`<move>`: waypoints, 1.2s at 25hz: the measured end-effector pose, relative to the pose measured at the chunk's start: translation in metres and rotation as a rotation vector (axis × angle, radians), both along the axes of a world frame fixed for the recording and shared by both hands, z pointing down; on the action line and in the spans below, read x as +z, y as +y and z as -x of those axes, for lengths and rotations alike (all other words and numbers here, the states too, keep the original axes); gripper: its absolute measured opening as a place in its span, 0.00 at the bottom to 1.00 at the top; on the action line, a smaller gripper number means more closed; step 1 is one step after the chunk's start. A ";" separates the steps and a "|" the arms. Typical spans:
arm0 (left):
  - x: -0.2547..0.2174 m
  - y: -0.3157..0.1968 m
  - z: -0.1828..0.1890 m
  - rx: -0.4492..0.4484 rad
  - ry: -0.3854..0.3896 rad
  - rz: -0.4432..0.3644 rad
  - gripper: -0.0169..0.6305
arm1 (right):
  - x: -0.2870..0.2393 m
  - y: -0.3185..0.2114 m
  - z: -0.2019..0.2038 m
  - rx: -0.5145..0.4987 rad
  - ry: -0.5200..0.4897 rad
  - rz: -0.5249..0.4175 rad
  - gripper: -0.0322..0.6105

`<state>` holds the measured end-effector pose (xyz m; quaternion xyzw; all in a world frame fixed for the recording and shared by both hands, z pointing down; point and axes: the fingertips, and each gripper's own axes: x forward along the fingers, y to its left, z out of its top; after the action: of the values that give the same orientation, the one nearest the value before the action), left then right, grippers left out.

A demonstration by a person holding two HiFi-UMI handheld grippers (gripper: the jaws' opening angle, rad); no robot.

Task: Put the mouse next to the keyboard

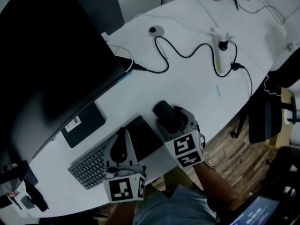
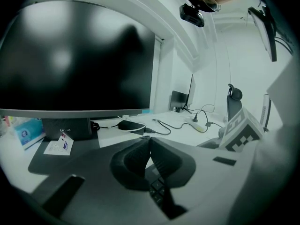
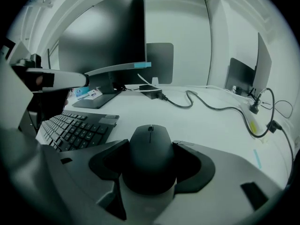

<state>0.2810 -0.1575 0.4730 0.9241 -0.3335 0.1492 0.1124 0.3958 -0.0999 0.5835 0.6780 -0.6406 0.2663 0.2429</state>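
gripping the mouse [image 3: 150, 151] by its sides for carrying, the right gripper [image 3: 153, 168] clamps it, keyboard [image 3: 75, 128] at ten o'clock; left gripper [image 2: 149, 150] hovers, jaws together, empty.

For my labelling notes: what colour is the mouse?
The mouse is plain black. The right gripper view shows it best.

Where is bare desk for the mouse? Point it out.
Bare desk lies between the keyboard, the cable and the near edge. Crowded: the power strip at the cable's end, and the monitor stand behind the keyboard.
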 end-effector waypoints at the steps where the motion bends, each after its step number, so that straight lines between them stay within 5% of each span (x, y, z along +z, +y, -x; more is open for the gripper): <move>1: 0.000 0.000 0.000 -0.001 -0.001 -0.002 0.03 | 0.001 0.000 0.000 -0.005 -0.002 0.001 0.53; 11: -0.035 0.000 0.029 -0.050 0.035 -0.066 0.03 | -0.021 0.006 0.006 -0.014 0.023 -0.011 0.62; 18: -0.093 0.001 0.080 -0.102 0.095 -0.158 0.03 | -0.096 -0.005 0.044 -0.013 0.051 -0.153 0.59; 22: -0.138 -0.003 0.117 -0.134 0.133 -0.221 0.03 | -0.168 -0.024 0.090 -0.034 0.039 -0.343 0.49; 30: -0.232 -0.001 0.185 -0.178 0.195 -0.405 0.03 | -0.284 -0.027 0.171 -0.073 0.111 -0.625 0.08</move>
<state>0.0960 -0.1588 0.2407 0.9048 -0.4242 -0.0212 -0.0311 0.2246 -0.1274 0.2992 0.7100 -0.7009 0.0102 0.0669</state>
